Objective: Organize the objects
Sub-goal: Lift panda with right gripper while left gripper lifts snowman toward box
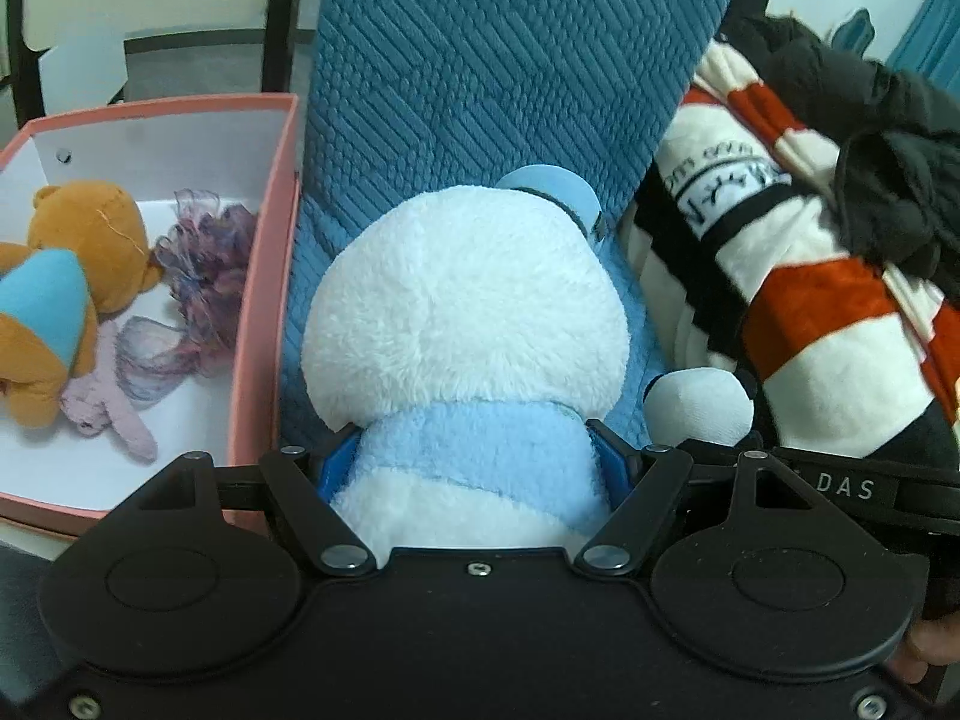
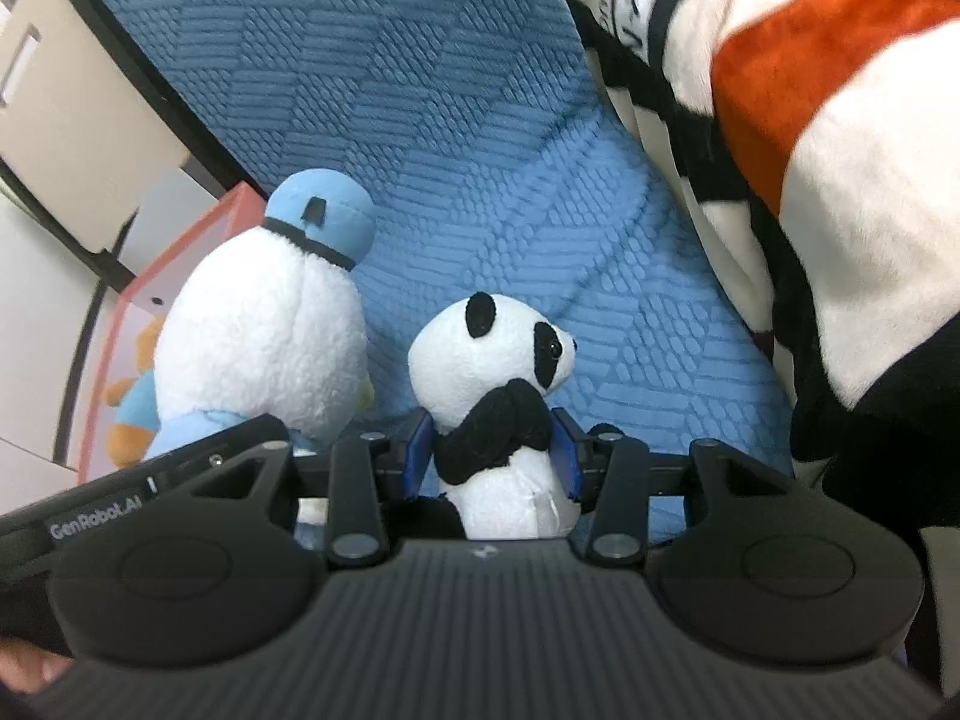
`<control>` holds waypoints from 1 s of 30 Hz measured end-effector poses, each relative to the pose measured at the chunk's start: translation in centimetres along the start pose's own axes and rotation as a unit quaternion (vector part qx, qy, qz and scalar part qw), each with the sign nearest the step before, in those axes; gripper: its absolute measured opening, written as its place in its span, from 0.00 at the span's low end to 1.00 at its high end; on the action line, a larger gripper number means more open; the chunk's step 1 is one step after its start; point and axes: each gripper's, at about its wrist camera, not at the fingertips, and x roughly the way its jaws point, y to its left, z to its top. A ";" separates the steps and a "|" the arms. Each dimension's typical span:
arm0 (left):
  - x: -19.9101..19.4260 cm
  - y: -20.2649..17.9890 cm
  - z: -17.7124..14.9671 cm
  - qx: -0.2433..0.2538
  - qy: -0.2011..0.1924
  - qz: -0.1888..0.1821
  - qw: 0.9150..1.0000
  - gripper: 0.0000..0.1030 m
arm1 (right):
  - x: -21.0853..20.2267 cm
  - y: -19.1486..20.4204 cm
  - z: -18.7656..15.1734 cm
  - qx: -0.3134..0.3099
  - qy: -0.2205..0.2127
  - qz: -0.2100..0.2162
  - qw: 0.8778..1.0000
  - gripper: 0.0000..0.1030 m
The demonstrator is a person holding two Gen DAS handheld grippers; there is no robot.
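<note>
My left gripper [image 1: 474, 462] is shut on a white plush toy with a light blue cap and collar [image 1: 462, 312], gripping its neck above the blue cushion [image 1: 480, 60]. The same toy shows at left in the right wrist view [image 2: 264, 324]. My right gripper [image 2: 492, 456] is shut on a small panda plush [image 2: 498, 372], held upright by its body beside the white toy. A pink box [image 1: 264, 276] stands to the left, holding an orange bear plush [image 1: 78, 252], a pink plush [image 1: 114, 414] and a purple tulle piece [image 1: 204, 264].
A striped red, white and black blanket [image 1: 798, 312] with dark clothing [image 1: 870, 138] on it lies to the right on the cushion. It also fills the right side of the right wrist view [image 2: 810, 120]. A black frame [image 1: 282, 12] stands behind the box.
</note>
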 end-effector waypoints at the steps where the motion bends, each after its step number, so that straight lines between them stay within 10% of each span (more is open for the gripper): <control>1: -0.6 0.1 0.3 -0.003 -0.004 0.000 1.000 0.71 | -0.4 0.3 0.2 -0.001 -0.002 0.003 1.000 0.44; 30: -15.2 11.2 12.8 -0.044 -0.115 0.038 0.992 0.72 | -5.3 20.4 8.2 -0.106 -0.045 0.108 0.988 0.44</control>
